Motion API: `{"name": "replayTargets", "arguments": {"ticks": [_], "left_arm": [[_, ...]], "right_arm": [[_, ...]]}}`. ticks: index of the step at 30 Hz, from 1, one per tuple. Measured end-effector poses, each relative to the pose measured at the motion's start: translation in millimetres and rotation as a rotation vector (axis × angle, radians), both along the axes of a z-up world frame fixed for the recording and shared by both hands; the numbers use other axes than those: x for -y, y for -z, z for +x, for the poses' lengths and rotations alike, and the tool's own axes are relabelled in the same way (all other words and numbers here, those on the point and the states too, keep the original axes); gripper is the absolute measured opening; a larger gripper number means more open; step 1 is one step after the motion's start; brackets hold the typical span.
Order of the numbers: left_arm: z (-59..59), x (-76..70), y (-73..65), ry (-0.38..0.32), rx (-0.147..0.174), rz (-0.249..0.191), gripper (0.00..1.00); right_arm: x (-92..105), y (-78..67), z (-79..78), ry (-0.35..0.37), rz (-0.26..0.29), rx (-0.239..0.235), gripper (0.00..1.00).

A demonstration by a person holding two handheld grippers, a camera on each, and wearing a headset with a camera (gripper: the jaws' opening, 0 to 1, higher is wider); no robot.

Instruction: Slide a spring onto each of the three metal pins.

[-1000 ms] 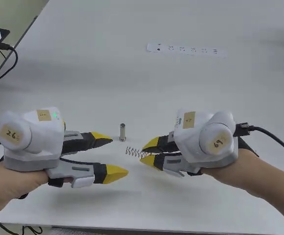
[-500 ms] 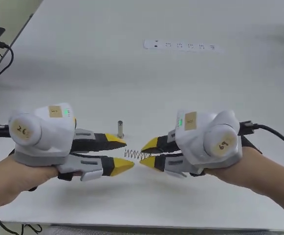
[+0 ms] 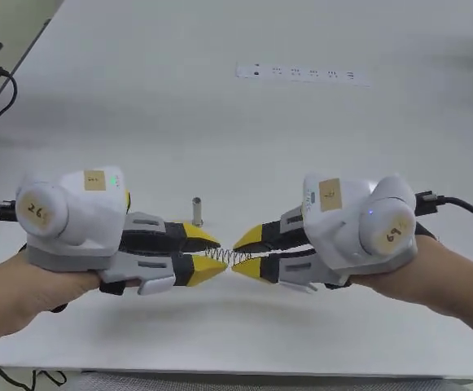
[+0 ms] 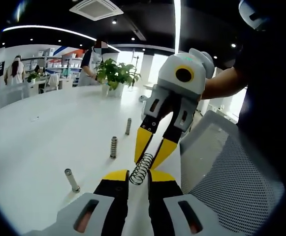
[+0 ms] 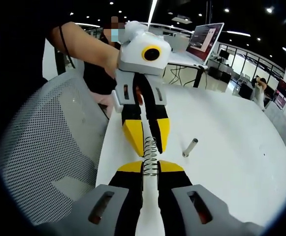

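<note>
Head view: broad white table [image 3: 342,138], front edge close; left gripper [image 3: 217,255] and right gripper [image 3: 236,256] both clamp the spring [image 3: 225,256].

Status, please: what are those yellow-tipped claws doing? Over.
One spring clamped between left tool and right tool, both shut. Two sprung pins; bare pin waiting. Nothing blocking.

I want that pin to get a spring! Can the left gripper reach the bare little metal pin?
Probably yes. The short silver metal pin stands just beyond the left gripper, with nothing between. But its jaws pinch the thin wire spring together with the right gripper.
</note>
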State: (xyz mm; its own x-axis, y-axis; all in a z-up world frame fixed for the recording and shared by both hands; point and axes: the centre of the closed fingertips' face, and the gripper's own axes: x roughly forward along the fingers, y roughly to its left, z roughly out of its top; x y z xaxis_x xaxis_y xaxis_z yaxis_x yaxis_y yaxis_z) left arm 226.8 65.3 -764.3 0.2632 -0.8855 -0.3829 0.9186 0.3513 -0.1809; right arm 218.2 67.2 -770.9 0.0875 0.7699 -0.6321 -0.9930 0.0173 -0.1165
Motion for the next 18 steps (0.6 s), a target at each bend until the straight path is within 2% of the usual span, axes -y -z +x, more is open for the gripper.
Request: {"name": "replayTargets", "arguments": {"ticks": [5,15,16,18], "left_arm": [[-3.9,2.8,-1.2,0.026,0.027,0.004,0.06],[-8.9,5.8,-3.4,0.05,0.043,0.003,0.03],[-9.8,5.9,-3.7,0.054,0.039,0.002,0.02],[-10.8,6.2,-4.1,0.057,0.038,-0.001,0.02]], "right_arm": [[1.7,0.0,-2.4,-0.012,0.002,-0.013,0.07],[4.6,-0.4,-5.7,-0.02,0.006,-0.027,0.08],[8.4,1.2,-3.5,-0.034,-0.022,0.0,0.08],[6.7,-2.2,-6.3,-0.026,0.001,-0.027,0.08]]}}
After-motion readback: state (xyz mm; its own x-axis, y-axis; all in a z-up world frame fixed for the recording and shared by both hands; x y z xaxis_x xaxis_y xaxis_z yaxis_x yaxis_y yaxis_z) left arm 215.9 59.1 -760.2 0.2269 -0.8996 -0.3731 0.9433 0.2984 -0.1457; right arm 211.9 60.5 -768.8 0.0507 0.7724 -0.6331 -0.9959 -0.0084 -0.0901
